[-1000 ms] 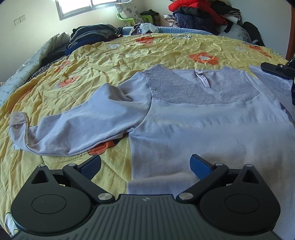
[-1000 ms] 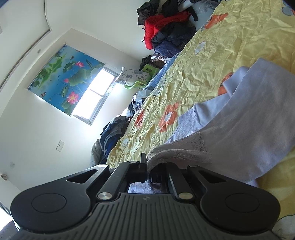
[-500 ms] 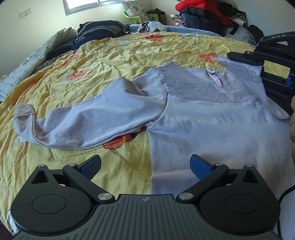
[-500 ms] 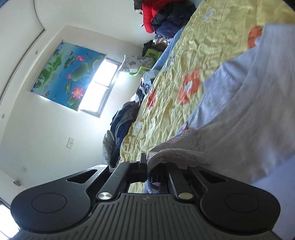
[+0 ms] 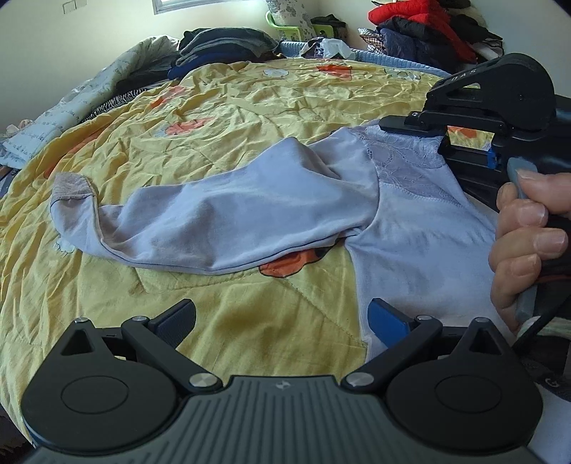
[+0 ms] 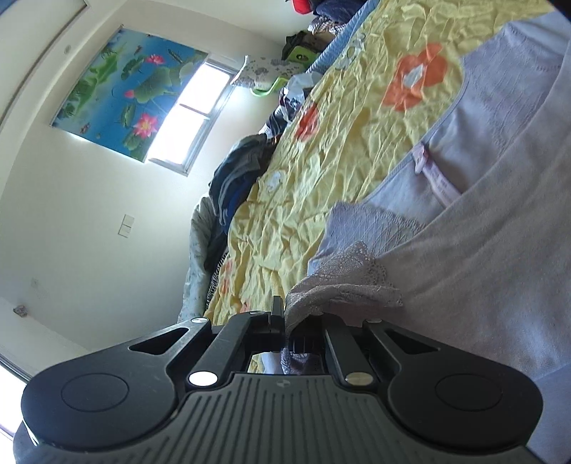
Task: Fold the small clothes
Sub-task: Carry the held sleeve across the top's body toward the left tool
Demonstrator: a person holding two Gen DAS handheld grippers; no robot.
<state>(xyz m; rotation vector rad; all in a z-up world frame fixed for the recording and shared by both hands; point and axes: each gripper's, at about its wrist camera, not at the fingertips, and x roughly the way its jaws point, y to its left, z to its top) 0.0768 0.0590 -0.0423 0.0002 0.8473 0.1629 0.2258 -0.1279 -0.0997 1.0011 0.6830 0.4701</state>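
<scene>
A pale lilac long-sleeved top with a lace yoke lies on a yellow flowered bedspread. Its left sleeve stretches out to the left, ending in a lace cuff. My left gripper is open and empty, low over the top's lower left corner. My right gripper is shut on the lace cuff of the other sleeve and holds it over the top's body. It shows in the left wrist view, held by a hand, above the lace yoke.
Piles of dark clothes and a red jacket lie at the far edge of the bed. A folded patterned blanket lies along the left side. A window and a lotus picture are on the wall.
My right gripper has carried the sleeve cuff leftward across the top's body, nearer the left sleeve. My left gripper has shifted left, staying open.
</scene>
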